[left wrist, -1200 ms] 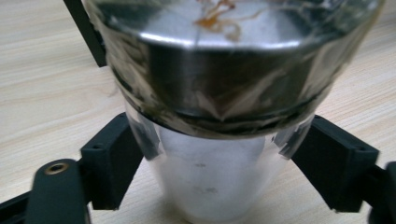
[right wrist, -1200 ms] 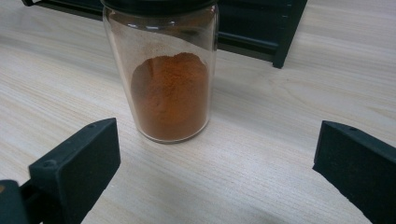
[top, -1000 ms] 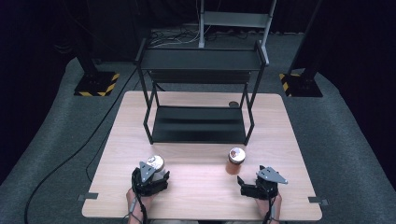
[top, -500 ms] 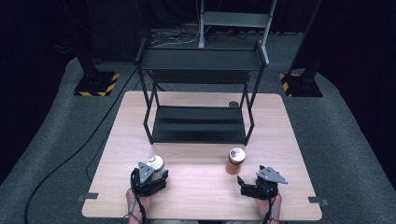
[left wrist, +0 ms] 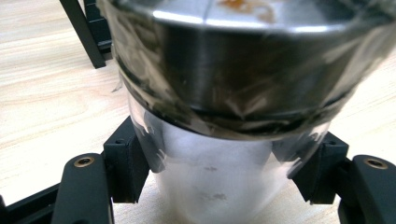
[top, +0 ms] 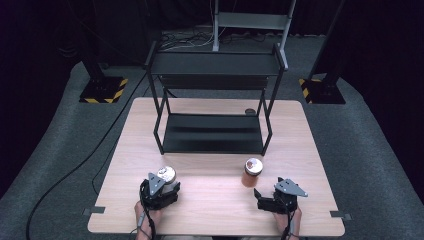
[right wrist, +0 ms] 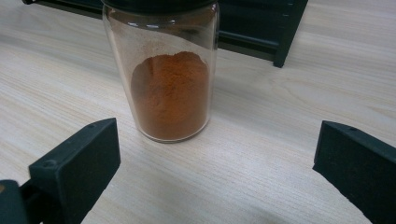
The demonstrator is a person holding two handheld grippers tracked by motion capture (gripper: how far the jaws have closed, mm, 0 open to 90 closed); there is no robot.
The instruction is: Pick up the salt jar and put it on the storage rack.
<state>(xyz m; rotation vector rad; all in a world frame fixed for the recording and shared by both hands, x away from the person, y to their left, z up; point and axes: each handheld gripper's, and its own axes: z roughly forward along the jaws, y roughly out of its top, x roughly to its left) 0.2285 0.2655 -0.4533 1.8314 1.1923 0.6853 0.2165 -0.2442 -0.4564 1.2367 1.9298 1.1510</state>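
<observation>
Near left, the left gripper (top: 165, 186) is clamped on a clear jar (left wrist: 219, 121), its jaws having just closed, ready to lift. Right gripper (top: 261, 196) stands wide open just short of the spice jar (right wrist: 169, 79), lined up for grasping.

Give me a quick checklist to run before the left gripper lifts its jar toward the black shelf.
1. Left gripper closed on the clear jar, pads on both sides: ok.
2. Jar upright, silver lid on: ok.
3. Grip height: pads sit on the glass below the lid: ok.
4. Right gripper open, apart from the orange powder jar: ok.
5. Black shelf lower level free of things: ok.
6. Grip firm enough for lifting: cannot tell.
</observation>
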